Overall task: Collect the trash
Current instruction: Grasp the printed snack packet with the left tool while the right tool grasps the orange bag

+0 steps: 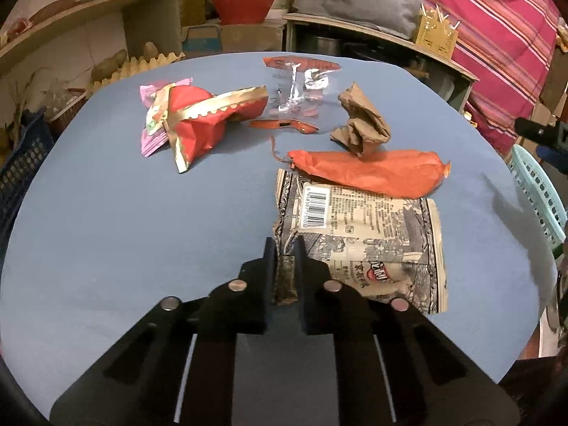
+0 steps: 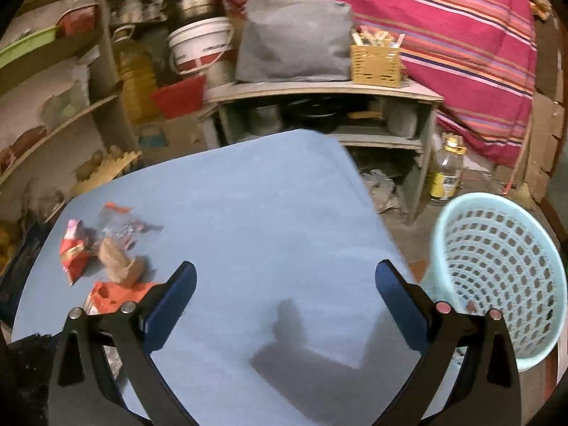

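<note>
From the left wrist view, we see our left gripper (image 1: pixel 284 248) with its jaws clamped on the near left corner of a printed snack wrapper (image 1: pixel 369 234), a strip of the foil caught between the black pads. We judge the corner is chosen because the wrapper lies flat on the blue table (image 1: pixel 124 230) and only a raised edge gives the pads something to bite. Just beyond it, overlapping its far edge, lies an orange bag (image 1: pixel 369 172); a crumpled brown paper (image 1: pixel 360 120) sits just past that, near a clear plastic packet (image 1: pixel 298 94) and, well to the left, a red and gold wrapper (image 1: pixel 198 120) resting on a pink one. All this trash waits for collection. At the right edge a pale green basket (image 1: pixel 539 191) peeks in beside the table.

From the right wrist view, our right gripper (image 2: pixel 285 284) hangs over bare table (image 2: pixel 266 195) with its blue-padded jaws wide apart and nothing between them. The perforated basket (image 2: pixel 497 266) stands just off the table's right edge, empty as far as we can see, placed, we think, so trash can be dropped in from either hand. The trash cluster shows blurred at the left. Around us are cluttered wooden shelves (image 2: pixel 56 106), a white bucket (image 2: pixel 198 46) and a striped cloth (image 2: pixel 443 17).
</note>
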### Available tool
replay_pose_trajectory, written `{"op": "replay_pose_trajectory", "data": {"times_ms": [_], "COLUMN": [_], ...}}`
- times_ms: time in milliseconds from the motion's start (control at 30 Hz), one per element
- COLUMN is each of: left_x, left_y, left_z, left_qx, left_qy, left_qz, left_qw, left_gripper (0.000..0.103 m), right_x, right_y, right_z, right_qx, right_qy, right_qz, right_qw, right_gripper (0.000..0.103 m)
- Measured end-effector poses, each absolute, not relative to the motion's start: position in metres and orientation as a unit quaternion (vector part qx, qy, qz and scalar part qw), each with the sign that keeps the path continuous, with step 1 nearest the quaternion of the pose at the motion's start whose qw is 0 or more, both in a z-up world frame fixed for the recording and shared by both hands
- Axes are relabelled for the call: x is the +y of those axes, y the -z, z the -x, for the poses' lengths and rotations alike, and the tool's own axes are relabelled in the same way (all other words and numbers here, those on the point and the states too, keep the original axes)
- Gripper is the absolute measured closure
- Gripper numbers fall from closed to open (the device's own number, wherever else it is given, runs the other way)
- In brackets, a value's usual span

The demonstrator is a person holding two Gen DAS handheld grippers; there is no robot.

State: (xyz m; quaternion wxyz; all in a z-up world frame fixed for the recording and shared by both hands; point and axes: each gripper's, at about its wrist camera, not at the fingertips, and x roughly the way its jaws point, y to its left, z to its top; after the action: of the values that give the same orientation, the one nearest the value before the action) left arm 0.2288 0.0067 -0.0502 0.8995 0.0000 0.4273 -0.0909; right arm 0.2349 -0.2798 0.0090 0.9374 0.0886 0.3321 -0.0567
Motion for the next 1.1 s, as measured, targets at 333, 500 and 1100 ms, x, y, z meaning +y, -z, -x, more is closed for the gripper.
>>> {"op": "replay_pose_trajectory", "data": {"times_ms": [333,500,1100], "left_x": [0.035,0.06,0.087], "left_y": [0.032,0.023,0.024], "left_z": [-0.223,-0.224,-0.224], "left_qx": [0.394,0.379,0.376], "left_qy": [0.067,0.04,0.015], "left_qz": [0.007,0.018,0.038], "left_qw": [0.917,0.924,0.926], "left_gripper": [0.103,0.103,0.103], "right_x": [-0.223,-0.205,-0.17], "right_y": [0.012,0.031,0.054], "right_z": [-0.251,-0.26,-0.268], "right_qx": [0.369,0.401,0.428], "right_qy": [0.012,0.0,-0.027], "right_qz": [-0.063,-0.063,-0.017], "right_qw": [0.927,0.914,0.903], "right_gripper": [0.005,0.005,0.072]}}
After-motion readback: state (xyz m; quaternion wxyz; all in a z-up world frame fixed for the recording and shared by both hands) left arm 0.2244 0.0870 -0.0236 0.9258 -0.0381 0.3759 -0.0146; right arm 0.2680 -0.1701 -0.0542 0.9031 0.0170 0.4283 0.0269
